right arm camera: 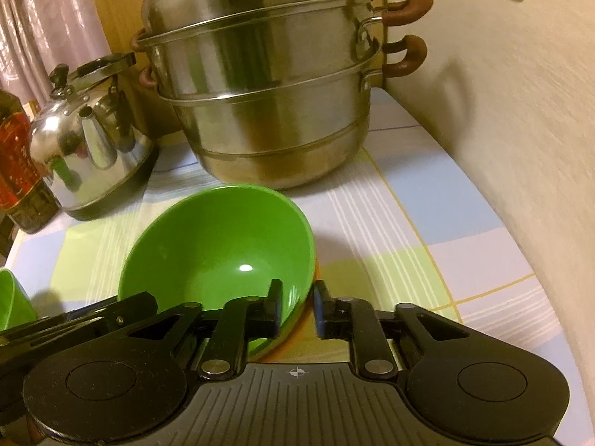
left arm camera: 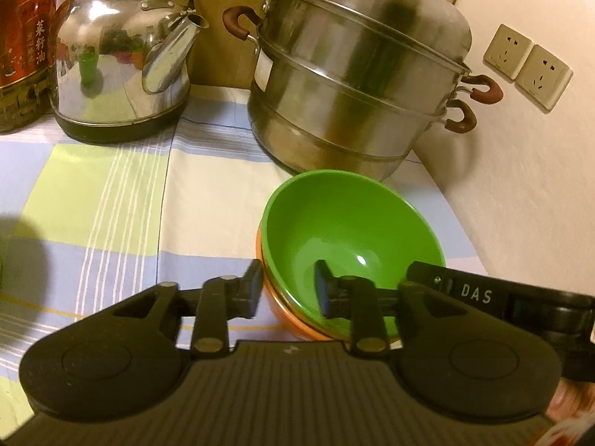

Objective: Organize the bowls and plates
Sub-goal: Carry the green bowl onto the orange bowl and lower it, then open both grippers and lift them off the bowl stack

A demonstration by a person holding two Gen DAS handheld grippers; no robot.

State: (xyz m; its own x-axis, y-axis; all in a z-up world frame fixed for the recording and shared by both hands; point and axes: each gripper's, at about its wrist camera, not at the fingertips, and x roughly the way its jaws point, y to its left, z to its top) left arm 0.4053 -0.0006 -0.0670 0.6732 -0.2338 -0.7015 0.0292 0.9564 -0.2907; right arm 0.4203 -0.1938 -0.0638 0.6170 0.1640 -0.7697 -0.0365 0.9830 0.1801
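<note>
Green bowl (left arm camera: 353, 230) sits nested in orange bowl (left arm camera: 286, 316). Left tongs (left arm camera: 286, 290) and right tongs (right arm camera: 297, 306) straddle its rim, spread, not pinching. Best withdrawn straight, clear of the rim.

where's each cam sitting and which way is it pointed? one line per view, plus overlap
Left wrist: on the left gripper, angled down at the green bowl nested in an orange bowl; its fingers straddle the near-left rim, with the right gripper's tip at right.
Right wrist: on the right gripper, angled down at the same green bowl, its fingers straddling the right rim, a gap visible at each pad.
Shared: the bowls, the steamer pot, the kettle, the checked cloth.
</note>
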